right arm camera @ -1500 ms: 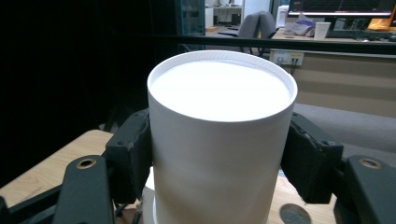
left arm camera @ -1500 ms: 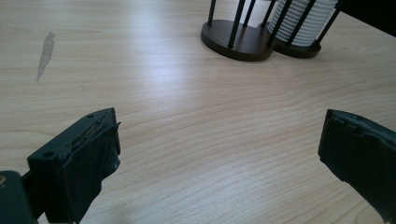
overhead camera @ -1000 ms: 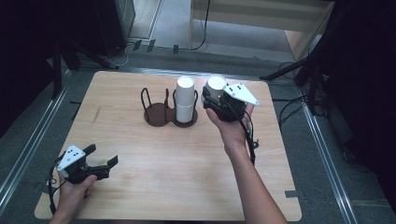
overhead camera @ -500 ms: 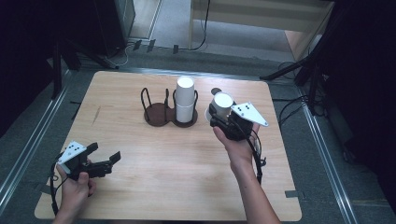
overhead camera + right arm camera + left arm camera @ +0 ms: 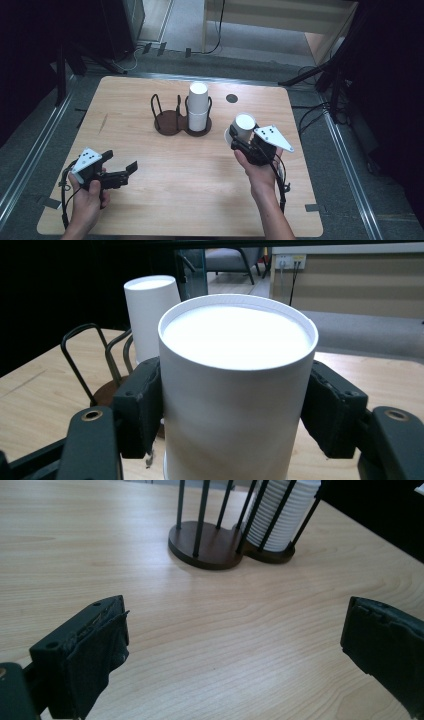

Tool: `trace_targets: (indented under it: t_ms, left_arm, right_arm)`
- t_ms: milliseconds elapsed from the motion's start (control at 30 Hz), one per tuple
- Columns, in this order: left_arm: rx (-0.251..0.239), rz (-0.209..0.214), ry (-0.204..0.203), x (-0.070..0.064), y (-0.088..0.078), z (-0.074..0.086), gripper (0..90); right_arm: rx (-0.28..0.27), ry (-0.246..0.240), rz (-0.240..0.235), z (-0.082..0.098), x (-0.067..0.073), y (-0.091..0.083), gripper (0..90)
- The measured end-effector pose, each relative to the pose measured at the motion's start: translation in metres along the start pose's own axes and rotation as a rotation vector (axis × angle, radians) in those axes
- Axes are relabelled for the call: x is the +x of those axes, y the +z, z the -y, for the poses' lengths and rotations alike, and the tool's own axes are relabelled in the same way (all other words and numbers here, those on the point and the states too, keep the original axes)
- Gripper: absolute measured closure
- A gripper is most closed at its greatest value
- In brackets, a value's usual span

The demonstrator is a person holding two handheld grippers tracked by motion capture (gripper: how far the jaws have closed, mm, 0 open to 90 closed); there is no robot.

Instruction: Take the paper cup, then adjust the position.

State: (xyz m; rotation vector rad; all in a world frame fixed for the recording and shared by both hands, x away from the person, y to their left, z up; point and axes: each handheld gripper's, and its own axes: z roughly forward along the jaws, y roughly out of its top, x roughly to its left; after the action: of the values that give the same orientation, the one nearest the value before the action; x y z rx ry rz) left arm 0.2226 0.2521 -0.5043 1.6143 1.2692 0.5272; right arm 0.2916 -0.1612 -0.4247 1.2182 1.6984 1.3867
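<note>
Between the right gripper [image 5: 239, 141] fingers, pinched: 1 inverted paper cup [image 5: 235, 390]; keep it upright, lower level onto table; left gripper [image 5: 126, 172] fingers spread, idle.

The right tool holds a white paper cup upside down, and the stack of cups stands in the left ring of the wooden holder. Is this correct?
Not quite. The stack of cups stands in the right ring of the wooden holder, as the high view shows; the left ring is empty. The right tool does hold a white paper cup upside down.
</note>
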Motion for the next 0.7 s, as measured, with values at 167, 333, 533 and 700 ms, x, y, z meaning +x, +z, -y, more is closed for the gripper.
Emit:
trace_targets:
  t_ms: [167,333,533,700]
  left_arm:
    - [-0.035,0.107,0.005,-0.007,0.006,-0.004,0.0]
    - [-0.066,0.139,0.013,-0.016,0.012,-0.01,0.0]
    - [-0.054,0.177,0.065,-0.034,0.021,-0.018,0.0]
    - [-0.062,0.251,0.08,-0.054,0.041,-0.024,0.0]
  right_arm:
    - [0.014,-0.004,0.0,0.011,-0.001,-0.005,31.6]
    - [0.033,0.003,0.012,0.023,-0.005,-0.007,31.6]
    - [0.029,0.023,0.001,0.029,-0.007,-0.014,31.6]
    - [0.026,0.022,-0.019,0.029,-0.004,-0.02,31.6]
